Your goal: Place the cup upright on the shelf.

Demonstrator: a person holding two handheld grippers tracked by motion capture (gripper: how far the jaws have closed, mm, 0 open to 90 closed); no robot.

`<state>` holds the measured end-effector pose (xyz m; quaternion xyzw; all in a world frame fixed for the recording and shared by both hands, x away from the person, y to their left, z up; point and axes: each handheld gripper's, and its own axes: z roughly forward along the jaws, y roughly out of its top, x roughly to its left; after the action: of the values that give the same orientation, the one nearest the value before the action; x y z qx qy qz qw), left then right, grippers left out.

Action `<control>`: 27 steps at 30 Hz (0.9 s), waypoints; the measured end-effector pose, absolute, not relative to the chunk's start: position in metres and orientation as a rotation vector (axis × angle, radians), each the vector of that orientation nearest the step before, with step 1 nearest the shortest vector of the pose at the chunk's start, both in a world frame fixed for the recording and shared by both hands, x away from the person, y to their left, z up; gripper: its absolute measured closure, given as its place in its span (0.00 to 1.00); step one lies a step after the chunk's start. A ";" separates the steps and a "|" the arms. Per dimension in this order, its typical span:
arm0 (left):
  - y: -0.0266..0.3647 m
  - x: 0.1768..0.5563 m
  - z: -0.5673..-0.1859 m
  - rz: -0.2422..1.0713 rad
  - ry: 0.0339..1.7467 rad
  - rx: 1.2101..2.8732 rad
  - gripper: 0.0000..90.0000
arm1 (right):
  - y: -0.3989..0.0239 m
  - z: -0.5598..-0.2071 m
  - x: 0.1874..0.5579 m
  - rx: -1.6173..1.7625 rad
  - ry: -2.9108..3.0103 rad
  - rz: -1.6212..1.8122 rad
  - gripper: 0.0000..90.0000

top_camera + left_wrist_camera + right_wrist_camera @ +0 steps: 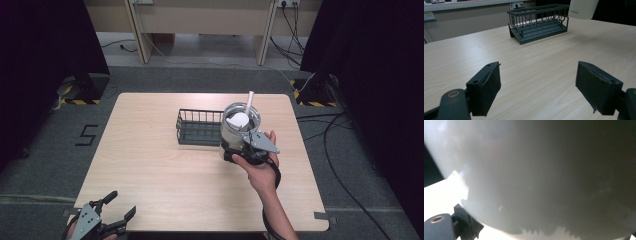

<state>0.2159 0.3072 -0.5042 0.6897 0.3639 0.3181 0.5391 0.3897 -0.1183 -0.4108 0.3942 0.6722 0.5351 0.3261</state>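
Note:
A pale cylindrical container [235, 131] with an open top holds a white utensil [246, 111] whose handle sticks up past the rim. My right gripper [243, 148] is shut on the container's near side, right of the table's middle. In the right gripper view the container's wall [544, 175] looms very close against the left jaw. In the left gripper view the container's bottom [584, 8] hangs above the tabletop. My left gripper [123, 202] is at the table's near left corner, open, with nothing between its pads [486, 87].
A black wire basket [199, 127] stands empty just left of the container, past the table's middle; it is also in the left gripper view, basket [539, 22]. The wooden table [150, 165] is bare elsewhere. Cables lie on the floor to the right.

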 end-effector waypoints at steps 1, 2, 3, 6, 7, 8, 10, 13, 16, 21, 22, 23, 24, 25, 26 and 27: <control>0.307 0.216 -0.504 0.756 0.864 1.642 0.22 | -0.118 -0.411 0.390 1.033 1.761 1.402 0.11; 0.307 0.216 -0.504 0.755 0.864 1.641 0.22 | -0.116 -0.409 0.395 1.037 1.763 1.400 0.11; 0.307 0.216 -0.504 0.755 0.864 1.641 0.22 | -0.116 -0.409 0.395 1.037 1.763 1.400 0.11; 0.307 0.216 -0.504 0.754 0.862 1.642 0.22 | -0.112 -0.404 0.402 1.032 1.768 1.393 0.11; 0.307 0.216 -0.504 0.754 0.862 1.642 0.22 | -0.112 -0.404 0.402 1.032 1.768 1.393 0.11; 0.307 0.216 -0.504 0.754 0.862 1.642 0.22 | -0.111 -0.402 0.404 1.029 1.767 1.392 0.11; 0.307 0.216 -0.504 0.753 0.860 1.642 0.22 | -0.106 -0.396 0.410 1.028 1.764 1.395 0.11; 0.307 0.216 -0.504 0.751 0.861 1.640 0.22 | -0.104 -0.393 0.413 1.025 1.761 1.393 0.11; 0.307 0.216 -0.504 0.750 0.861 1.638 0.22 | -0.099 -0.388 0.419 1.016 1.763 1.393 0.11; 0.307 0.216 -0.504 0.750 0.861 1.637 0.22 | -0.095 -0.383 0.427 1.019 1.755 1.397 0.11; 0.308 0.216 -0.504 0.750 0.861 1.637 0.22 | -0.094 -0.381 0.429 1.019 1.754 1.397 0.11; 0.308 0.216 -0.504 0.750 0.861 1.637 0.22 | -0.093 -0.380 0.431 1.023 1.753 1.396 0.11; 0.308 0.216 -0.504 0.749 0.861 1.636 0.22 | -0.092 -0.378 0.434 1.022 1.753 1.394 0.11; 0.308 0.216 -0.504 0.749 0.861 1.636 0.22 | -0.092 -0.378 0.434 1.022 1.753 1.394 0.11; 0.308 0.216 -0.504 0.748 0.861 1.636 0.22 | -0.091 -0.377 0.437 1.024 1.750 1.393 0.11; 0.308 0.216 -0.504 0.747 0.863 1.637 0.22 | -0.090 -0.375 0.441 1.024 1.747 1.389 0.11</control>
<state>0.2163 0.3078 -0.5043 0.6893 0.3632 0.3144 0.5423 0.4412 -0.0896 -0.3751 0.3929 0.6698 0.5328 0.3364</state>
